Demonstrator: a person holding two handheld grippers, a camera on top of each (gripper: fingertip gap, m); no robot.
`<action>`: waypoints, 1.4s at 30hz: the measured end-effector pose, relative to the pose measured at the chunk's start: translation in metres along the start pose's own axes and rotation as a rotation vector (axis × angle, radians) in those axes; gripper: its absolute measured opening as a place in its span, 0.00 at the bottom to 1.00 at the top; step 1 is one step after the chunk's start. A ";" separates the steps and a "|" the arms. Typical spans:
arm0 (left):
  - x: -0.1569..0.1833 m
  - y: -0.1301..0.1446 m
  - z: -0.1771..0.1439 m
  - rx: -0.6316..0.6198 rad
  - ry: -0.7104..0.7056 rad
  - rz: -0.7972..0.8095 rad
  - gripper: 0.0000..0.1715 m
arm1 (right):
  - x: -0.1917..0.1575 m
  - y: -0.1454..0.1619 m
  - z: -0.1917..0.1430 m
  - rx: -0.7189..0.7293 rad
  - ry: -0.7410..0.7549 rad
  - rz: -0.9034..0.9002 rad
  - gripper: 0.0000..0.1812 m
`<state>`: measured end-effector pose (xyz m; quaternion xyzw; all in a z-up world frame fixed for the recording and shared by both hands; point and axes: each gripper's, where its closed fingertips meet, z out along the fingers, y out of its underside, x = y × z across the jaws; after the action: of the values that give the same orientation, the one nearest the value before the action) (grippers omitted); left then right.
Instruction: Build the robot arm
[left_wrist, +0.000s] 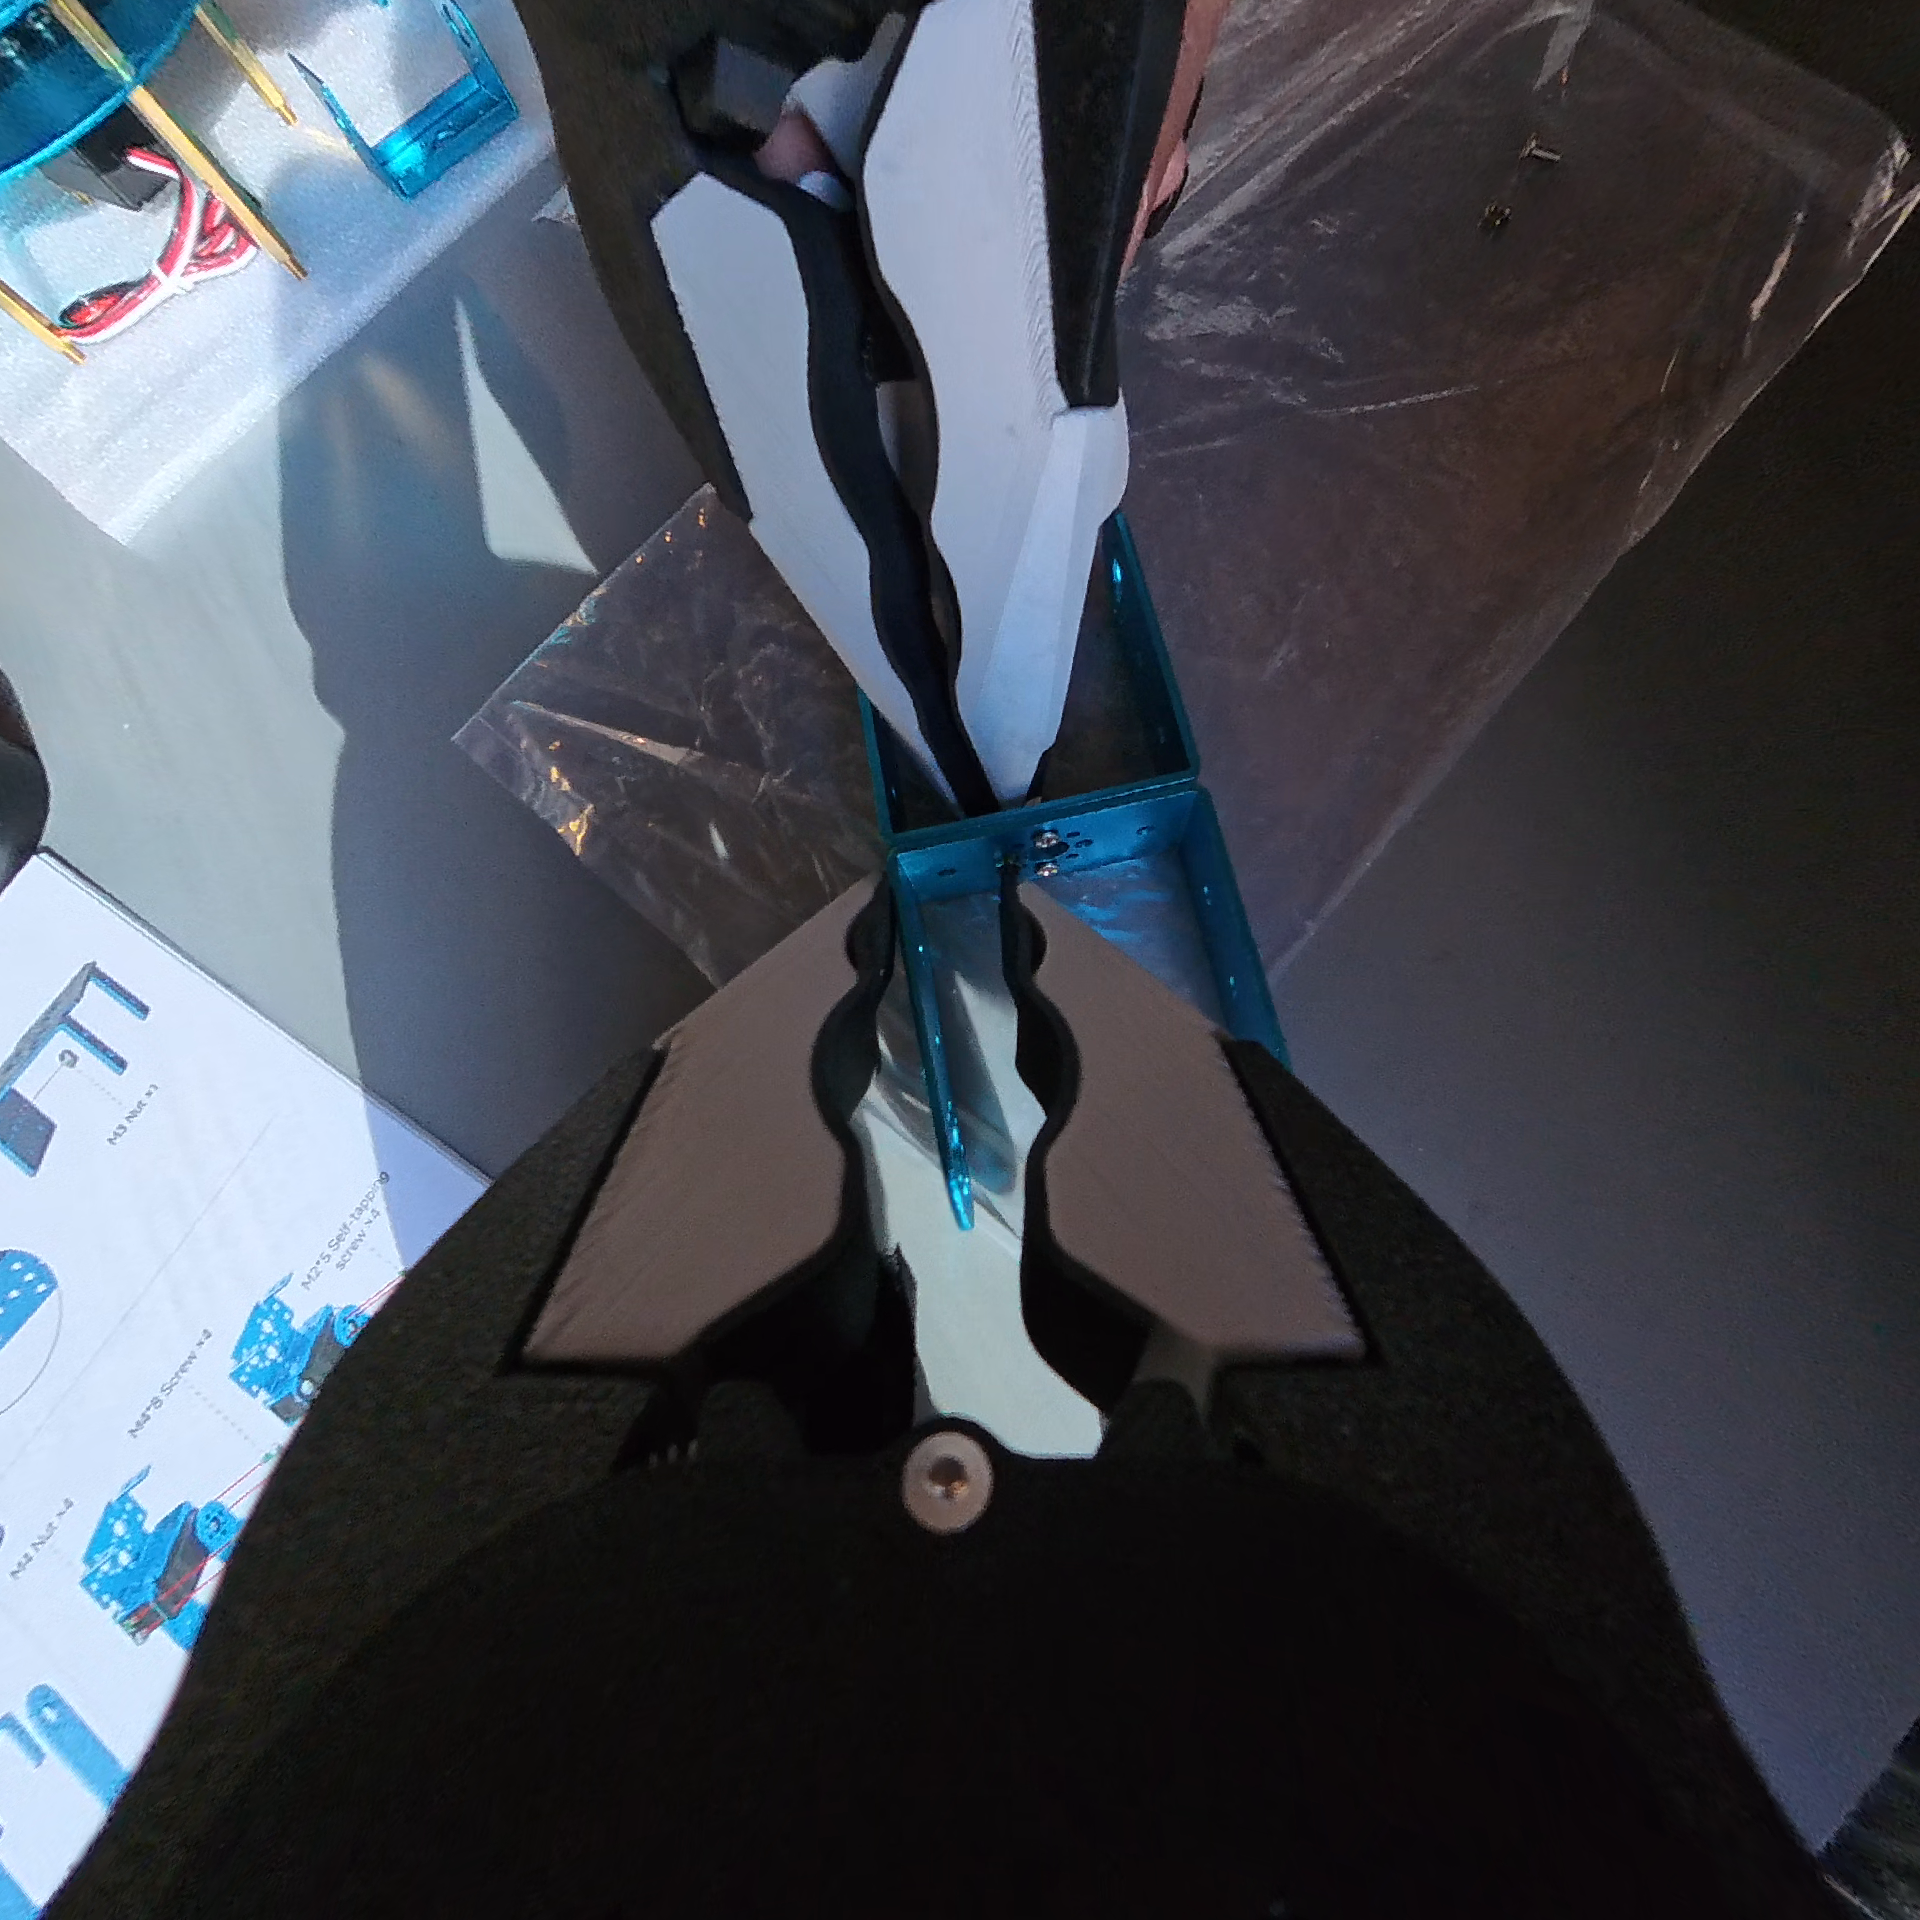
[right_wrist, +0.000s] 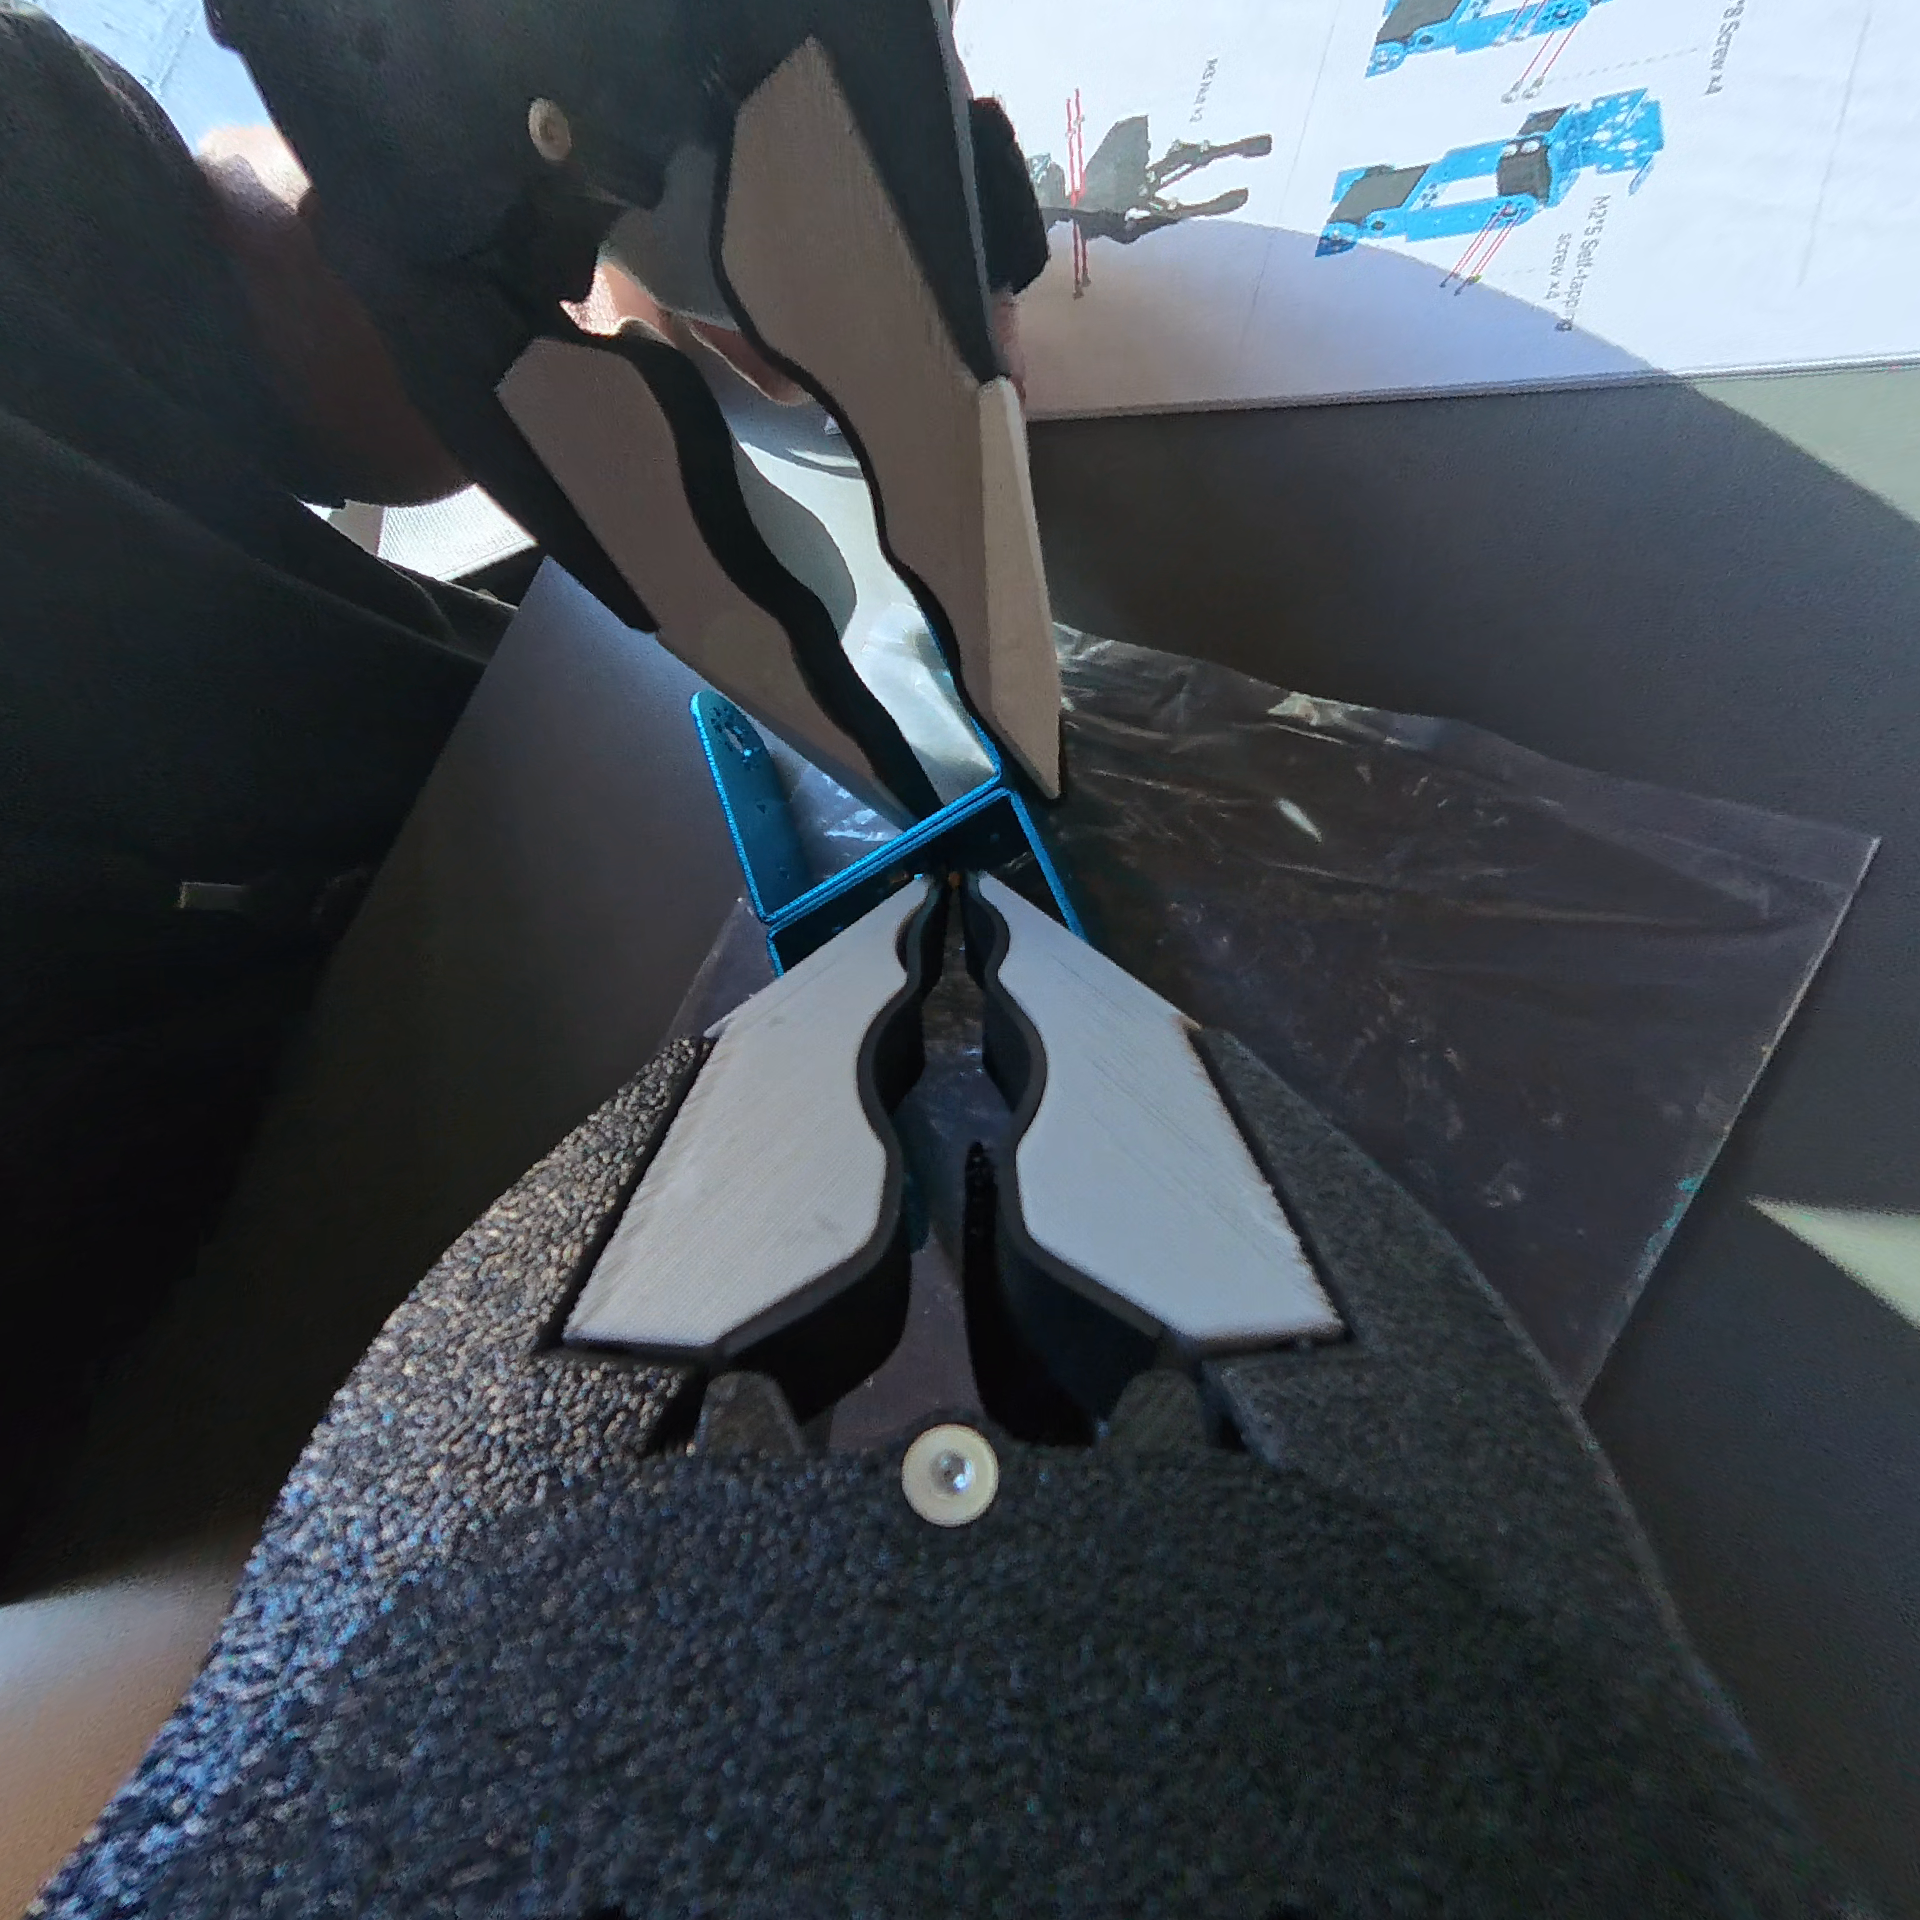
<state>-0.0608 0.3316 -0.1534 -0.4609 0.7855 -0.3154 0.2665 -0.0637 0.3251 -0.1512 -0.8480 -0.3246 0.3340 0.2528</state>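
Left claw (left_wrist: 951, 894): jaws narrow, pinching the left side plate of the near blue U-bracket (left_wrist: 1091, 935); the plate's rounded end reaches back between the fingers.
Near blue U-bracket: open towards the left claw, its cross plate carrying two small screw heads (left_wrist: 1049, 847), back to back with the far blue U-bracket (left_wrist: 1143, 675).
Right claw (right_wrist: 954, 883): jaws nearly together, tips at the cross plate of the far blue U-bracket, a tiny brass-coloured piece just at the tips; whether it is gripped I cannot tell.
Plastic bags (left_wrist: 1455, 416): clear, crinkled, lying flat on the counter (left_wrist: 1558, 1143) under and to the right of the brackets; a few loose small screws (left_wrist: 1538, 151) lie inside, far right.
Instruction sheet (left_wrist: 125, 1299): white, printed with blue diagrams, near left on the counter.
Foam tray (left_wrist: 208, 364): white, far left, holding a third blue bracket (left_wrist: 436, 125) and a blue assembly with brass standoffs and red-white wires (left_wrist: 125, 208).
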 end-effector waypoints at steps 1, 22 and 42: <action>0.000 0.000 -0.001 0.005 0.004 -0.004 0.11 | 0.000 0.000 0.000 0.002 -0.002 0.002 0.01; 0.007 -0.005 0.006 -0.002 0.025 0.012 0.09 | -0.006 0.008 -0.005 -0.013 -0.122 0.106 0.00; 0.012 0.016 -0.015 -0.068 -0.065 -0.048 0.02 | -0.012 0.025 -0.015 -0.112 0.027 0.022 0.10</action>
<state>-0.0855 0.3305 -0.1565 -0.4985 0.7754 -0.2800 0.2682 -0.0496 0.2967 -0.1532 -0.8688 -0.3301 0.3064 0.2059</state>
